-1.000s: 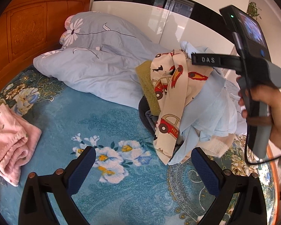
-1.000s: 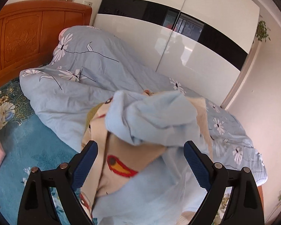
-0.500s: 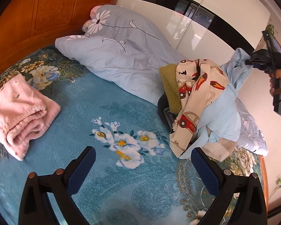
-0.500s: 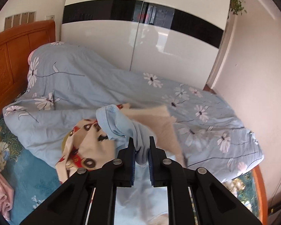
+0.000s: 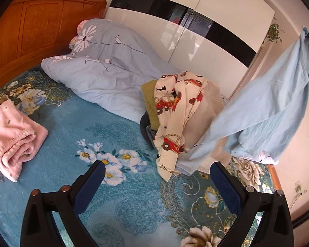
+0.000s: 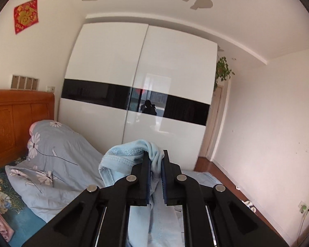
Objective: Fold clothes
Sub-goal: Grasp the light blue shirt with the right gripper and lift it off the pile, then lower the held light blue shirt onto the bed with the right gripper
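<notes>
We held the light blue garment (image 6: 131, 154) pinched by its hem in the right gripper (image 6: 155, 160), jaws closing tight, high above the clothes pile (image 5: 179, 111), probably to shake it free. Our left gripper (image 5: 157, 183), fingers wide and empty, waited before that pile.

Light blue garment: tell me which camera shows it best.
The left wrist view: the light blue garment hangs almost whole there, trailing to the clothes pile. The right wrist view shows only the bunched edge pinched in the right gripper, whose jaws are closing.
</notes>
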A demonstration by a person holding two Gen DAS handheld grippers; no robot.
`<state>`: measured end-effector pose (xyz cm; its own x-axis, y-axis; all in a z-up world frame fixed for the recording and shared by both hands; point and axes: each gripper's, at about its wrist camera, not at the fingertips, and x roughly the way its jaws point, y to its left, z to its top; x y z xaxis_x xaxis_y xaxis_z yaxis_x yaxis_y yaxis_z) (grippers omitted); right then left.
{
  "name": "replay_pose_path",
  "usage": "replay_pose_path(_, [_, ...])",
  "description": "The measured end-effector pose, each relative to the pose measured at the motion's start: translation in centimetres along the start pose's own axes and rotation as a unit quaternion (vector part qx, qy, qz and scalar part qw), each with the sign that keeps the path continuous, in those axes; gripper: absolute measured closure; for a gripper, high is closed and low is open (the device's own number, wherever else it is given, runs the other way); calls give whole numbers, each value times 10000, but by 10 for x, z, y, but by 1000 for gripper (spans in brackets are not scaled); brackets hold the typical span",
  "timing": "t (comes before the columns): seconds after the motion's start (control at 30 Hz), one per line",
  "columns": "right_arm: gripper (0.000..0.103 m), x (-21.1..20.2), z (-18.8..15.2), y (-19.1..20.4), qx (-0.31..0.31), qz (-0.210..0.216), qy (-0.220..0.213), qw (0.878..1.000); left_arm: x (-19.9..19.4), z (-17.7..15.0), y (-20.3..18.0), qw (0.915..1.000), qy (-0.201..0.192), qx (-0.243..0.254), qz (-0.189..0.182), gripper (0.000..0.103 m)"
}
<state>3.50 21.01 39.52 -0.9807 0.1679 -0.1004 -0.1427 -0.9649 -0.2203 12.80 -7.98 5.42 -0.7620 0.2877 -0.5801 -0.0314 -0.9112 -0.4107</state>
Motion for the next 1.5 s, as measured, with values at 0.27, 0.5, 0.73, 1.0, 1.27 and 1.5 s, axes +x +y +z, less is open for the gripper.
replay_pose_path(0.27, [94, -83, 8, 9, -181, 1113, 117, 9936, -45, -10, -27, 9996, -136, 223, -140, 0])
replay_pose_path(0.5, [94, -32, -147, 79, 26, 2615, 2710, 9264, -87, -32, -11, 9996, -147, 189, 143, 0])
replay_pose_path(0.73, [94, -20, -324, 181, 725, 3532, 4505, 8167, -94, -74, 18, 9981, 195, -62, 577, 0])
replay_pose_path(1.0, [90, -50, -353, 276, -36, 4524, 4739, 7555, -66, -114, 37, 9913, 715, -548, 956, 0])
replay_pose_path(1.27, [50, -33, -393, 243, 451, 4810, 4879, 7270, -29, -139, 57, 9820, 1249, -903, 1095, 0])
replay_pose_path(1.5, [49, -15, -433, 145, 717, 3581, 4821, 7964, 8, -155, 68, 9720, 1578, -1339, 1110, 0])
